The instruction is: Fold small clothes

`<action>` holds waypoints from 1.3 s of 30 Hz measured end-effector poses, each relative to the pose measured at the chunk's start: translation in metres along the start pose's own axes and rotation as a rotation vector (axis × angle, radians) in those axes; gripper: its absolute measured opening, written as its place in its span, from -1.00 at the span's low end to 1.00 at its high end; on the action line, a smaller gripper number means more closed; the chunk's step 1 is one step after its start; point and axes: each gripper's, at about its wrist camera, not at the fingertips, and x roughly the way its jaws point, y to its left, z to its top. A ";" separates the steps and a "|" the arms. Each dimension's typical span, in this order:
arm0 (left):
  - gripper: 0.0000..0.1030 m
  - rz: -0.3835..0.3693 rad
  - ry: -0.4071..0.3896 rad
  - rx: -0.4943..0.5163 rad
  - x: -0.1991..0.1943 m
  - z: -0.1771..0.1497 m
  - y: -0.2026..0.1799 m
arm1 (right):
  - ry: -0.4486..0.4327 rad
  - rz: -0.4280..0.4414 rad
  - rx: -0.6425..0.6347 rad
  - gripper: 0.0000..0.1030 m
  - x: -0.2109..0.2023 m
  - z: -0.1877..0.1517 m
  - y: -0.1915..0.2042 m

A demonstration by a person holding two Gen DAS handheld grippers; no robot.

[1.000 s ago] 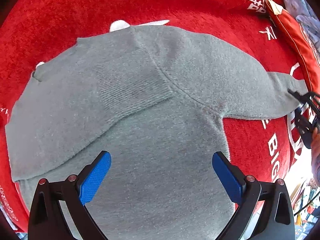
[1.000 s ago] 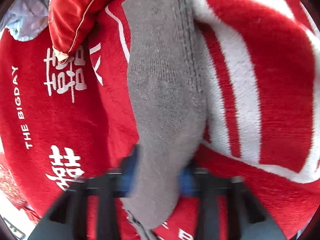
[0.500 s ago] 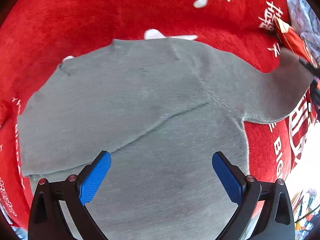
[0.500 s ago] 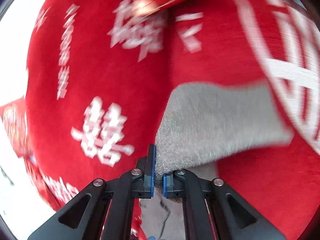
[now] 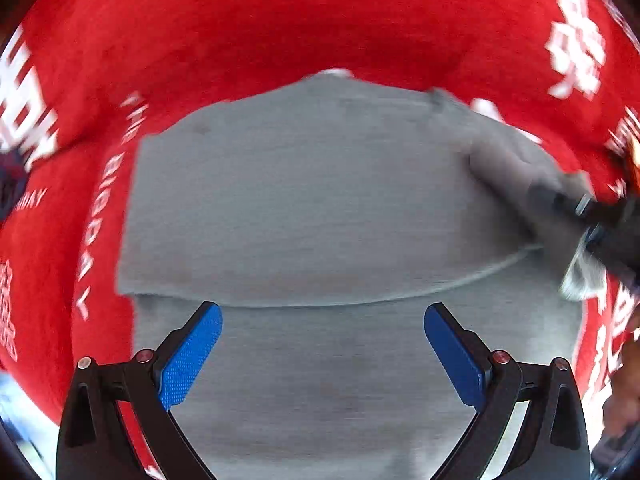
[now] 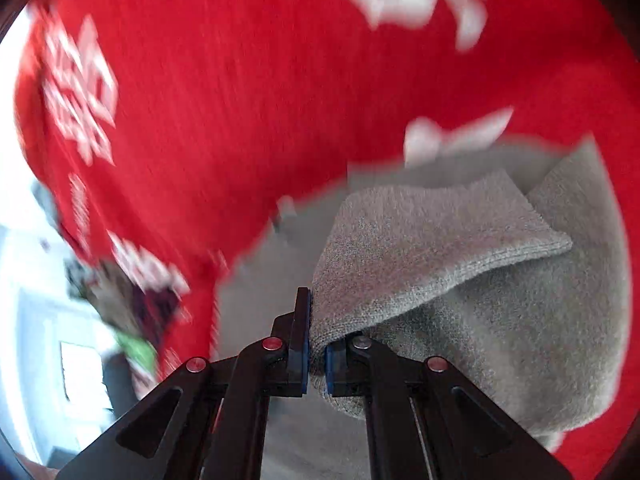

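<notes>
Your left gripper [image 5: 323, 354] hangs over the grey sweater [image 5: 320, 216] with its jaws spread wide and nothing between the blue pads [image 5: 191, 360]. The knit fills the space between and ahead of the fingers, but you cannot tell from this view whether the tips touch it. Just ahead of the pads a folded edge runs across the garment from side to side, curving up toward the right; the layer beyond it lies flat on top of the body of the sweater, with a straight edge on its left side.

Off to the right of your left gripper, the sleeve [image 5: 516, 172] is raised and blurred, leading to the black frame of your right gripper [image 5: 612, 228] at the far right edge of the view.

Your right gripper [image 6: 316, 352] is pinched nearly closed on the sleeve's cuff end [image 6: 424, 248]. The knit passes between the two blue pads and drapes up and to the right of the fingers, its ribbed edge curled over the rest of the grey fabric lying to the right and below.

Everything rests on a red blanket [image 5: 280, 28] printed with white characters and lettering, which surrounds the sweater ahead of and to both sides of your left gripper, and fills the view ahead and to the left of your right one. Much of the right wrist view is smeared.
</notes>
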 end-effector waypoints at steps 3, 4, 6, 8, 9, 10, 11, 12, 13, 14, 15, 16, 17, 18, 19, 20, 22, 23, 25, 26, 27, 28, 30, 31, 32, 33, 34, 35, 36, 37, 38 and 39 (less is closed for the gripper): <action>0.98 0.015 0.006 -0.052 0.006 -0.002 0.026 | 0.057 -0.086 0.075 -0.74 0.025 -0.011 -0.009; 0.98 0.016 0.005 -0.064 0.008 -0.003 0.033 | 0.048 -0.059 0.116 -0.61 0.023 -0.014 -0.014; 0.98 0.020 0.004 -0.080 0.010 -0.004 0.042 | 0.004 -0.007 0.207 -0.18 0.010 -0.018 -0.023; 0.98 0.015 0.001 -0.097 0.010 -0.005 0.054 | -0.052 -0.002 0.254 0.05 -0.005 -0.019 -0.027; 0.98 0.013 -0.001 -0.102 0.009 -0.004 0.054 | -0.080 -0.018 0.274 0.05 -0.012 -0.017 -0.029; 0.98 0.005 -0.007 -0.110 0.008 -0.004 0.059 | -0.106 -0.030 0.294 0.05 -0.017 -0.014 -0.032; 0.98 -0.004 -0.012 -0.116 0.004 -0.005 0.061 | -0.120 -0.031 0.307 0.05 -0.019 -0.011 -0.034; 0.98 -0.017 -0.020 -0.126 0.003 -0.004 0.065 | -0.135 -0.031 0.329 -0.03 -0.020 -0.006 -0.036; 0.98 -0.036 -0.031 -0.141 0.001 -0.002 0.071 | -0.139 -0.024 0.335 -0.51 -0.019 -0.002 -0.036; 0.98 -0.047 -0.039 -0.149 0.000 -0.001 0.074 | -0.137 -0.018 0.323 -0.82 -0.016 0.005 -0.028; 0.98 -0.063 -0.055 -0.165 -0.004 0.001 0.080 | -0.138 -0.019 0.274 -0.88 -0.013 0.011 -0.015; 0.98 -0.074 -0.065 -0.174 -0.006 0.002 0.085 | -0.138 -0.020 0.214 -0.88 -0.010 0.014 -0.001; 0.98 -0.084 -0.076 -0.182 -0.008 0.004 0.089 | -0.130 -0.017 0.134 -0.88 -0.008 0.015 0.014; 0.98 -0.093 -0.088 -0.190 -0.009 0.005 0.095 | -0.109 -0.014 0.036 -0.88 -0.001 0.014 0.036; 0.98 -0.101 -0.093 -0.196 -0.010 0.006 0.099 | -0.087 -0.019 -0.037 -0.88 0.006 0.013 0.050; 0.98 -0.107 -0.095 -0.202 -0.010 0.007 0.103 | -0.055 -0.034 -0.121 -0.88 0.017 0.009 0.068; 0.98 -0.120 -0.090 -0.223 -0.008 0.007 0.113 | 0.015 -0.062 -0.258 -0.88 0.040 -0.004 0.094; 0.98 -0.125 -0.087 -0.230 -0.007 0.007 0.115 | 0.054 -0.071 -0.310 -0.88 0.052 -0.012 0.102; 0.98 -0.143 -0.081 -0.252 -0.004 0.008 0.121 | 0.130 -0.114 -0.395 -0.84 0.073 -0.029 0.109; 0.98 -0.161 -0.076 -0.263 -0.002 0.008 0.122 | 0.164 -0.149 -0.426 -0.80 0.082 -0.036 0.112; 0.98 -0.174 -0.073 -0.268 0.000 0.009 0.123 | 0.196 -0.189 -0.450 -0.80 0.090 -0.042 0.110; 0.98 -0.193 -0.070 -0.270 0.002 0.010 0.121 | 0.211 -0.216 -0.458 -0.74 0.091 -0.047 0.106; 0.98 -0.229 -0.065 -0.259 0.007 0.014 0.114 | 0.228 -0.194 -0.441 -0.41 0.086 -0.050 0.101; 0.98 -0.246 -0.062 -0.252 0.008 0.017 0.110 | 0.226 -0.184 -0.426 -0.02 0.081 -0.050 0.099; 0.98 -0.266 -0.057 -0.243 0.010 0.020 0.106 | 0.217 -0.183 -0.410 0.19 0.073 -0.049 0.096; 0.98 -0.294 -0.046 -0.232 0.013 0.024 0.099 | 0.193 -0.177 -0.390 0.34 0.060 -0.048 0.091; 0.98 -0.319 -0.032 -0.222 0.017 0.027 0.092 | 0.179 -0.163 -0.359 0.34 0.046 -0.046 0.083; 0.98 -0.340 -0.019 -0.217 0.022 0.030 0.086 | 0.172 -0.156 -0.331 0.34 0.036 -0.043 0.076; 0.98 -0.352 -0.009 -0.215 0.025 0.032 0.082 | 0.159 -0.148 -0.278 0.34 0.023 -0.041 0.064; 0.98 -0.364 0.010 -0.217 0.032 0.034 0.077 | 0.149 -0.143 -0.233 0.34 0.018 -0.041 0.060; 0.98 -0.368 0.025 -0.221 0.035 0.035 0.073 | 0.132 -0.131 -0.154 0.34 0.001 -0.039 0.039; 0.98 -0.370 0.035 -0.228 0.038 0.037 0.070 | 0.120 -0.125 -0.097 0.34 -0.010 -0.039 0.024</action>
